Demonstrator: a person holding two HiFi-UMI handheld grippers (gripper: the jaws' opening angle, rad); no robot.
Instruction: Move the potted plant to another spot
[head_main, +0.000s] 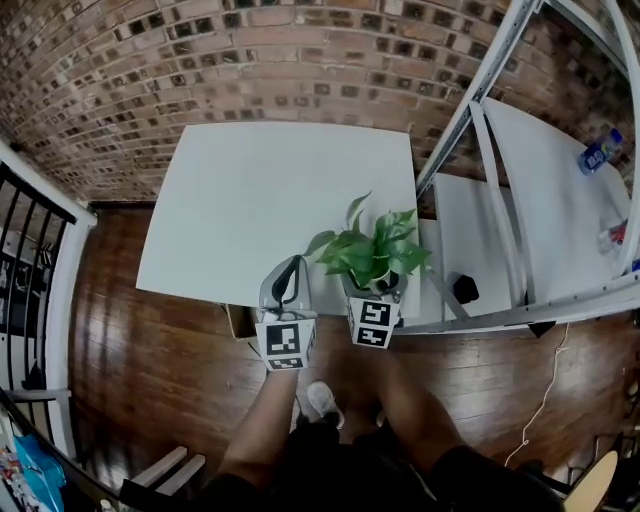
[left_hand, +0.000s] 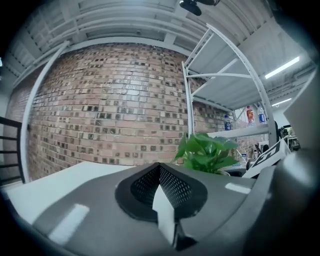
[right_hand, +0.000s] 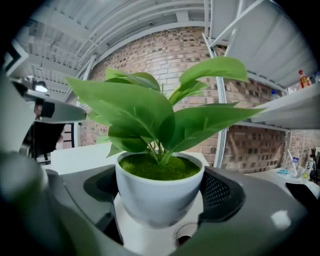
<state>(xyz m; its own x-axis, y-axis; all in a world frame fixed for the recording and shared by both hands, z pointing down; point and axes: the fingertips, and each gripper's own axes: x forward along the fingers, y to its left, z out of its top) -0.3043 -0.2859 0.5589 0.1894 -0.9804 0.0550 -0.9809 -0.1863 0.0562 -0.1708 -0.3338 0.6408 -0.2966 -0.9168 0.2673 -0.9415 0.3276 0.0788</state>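
The potted plant (head_main: 372, 255), green leaves in a small white pot (right_hand: 157, 192), sits between the jaws of my right gripper (head_main: 376, 288), which is shut on the pot. Its pads press on the pot's sides in the right gripper view. In the head view the plant is over the front right corner of the white table (head_main: 260, 200); whether the pot touches the tabletop is hidden. My left gripper (head_main: 287, 278) is just left of the plant, shut and empty, its mesh pads (left_hand: 172, 187) together. In the left gripper view the plant (left_hand: 205, 152) shows to the right.
A white metal shelf rack (head_main: 500, 170) stands right of the table, with bottles (head_main: 600, 152) and a small black object (head_main: 465, 288) on it. The brick wall (head_main: 250, 60) runs behind. A dark railing (head_main: 30, 230) lines the left side. The person's legs stand on the wooden floor (head_main: 160, 350).
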